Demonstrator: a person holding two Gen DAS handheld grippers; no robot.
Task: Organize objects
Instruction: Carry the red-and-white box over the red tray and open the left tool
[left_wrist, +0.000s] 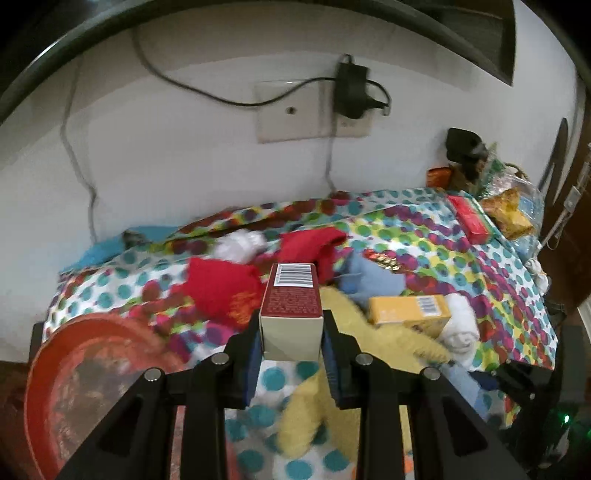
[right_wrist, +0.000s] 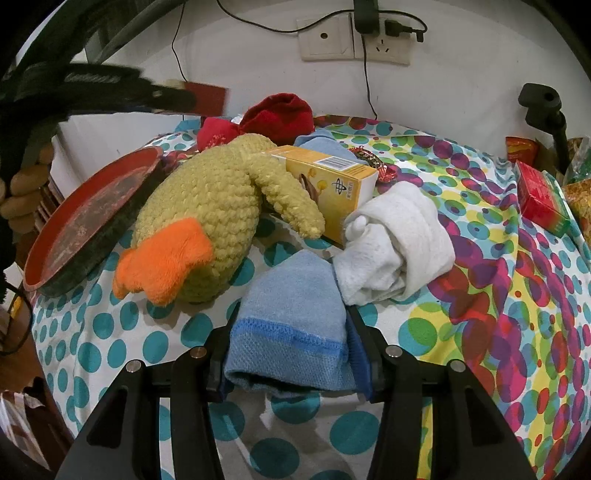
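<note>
My left gripper (left_wrist: 291, 332) is shut on a dark red box (left_wrist: 291, 301) with a barcode end, held above the polka-dot cloth (left_wrist: 480, 266). From the right wrist view the left gripper (right_wrist: 173, 96) and its red box (right_wrist: 207, 96) hang at upper left. My right gripper (right_wrist: 291, 332) is shut on a light blue cloth (right_wrist: 291, 314). A yellow knitted duck toy (right_wrist: 207, 218) lies just left, a yellow box (right_wrist: 332, 184) and a rolled white cloth (right_wrist: 399, 247) ahead. Red cloths (left_wrist: 221, 291) lie under the left gripper.
A red round tray (left_wrist: 85, 380) sits at the table's left edge, also in the right view (right_wrist: 88, 218). A red box (right_wrist: 535, 195) and snack packets (left_wrist: 511, 214) lie far right. A wall socket (right_wrist: 354, 40) with cables is behind. A black stand (right_wrist: 546, 107) rises at right.
</note>
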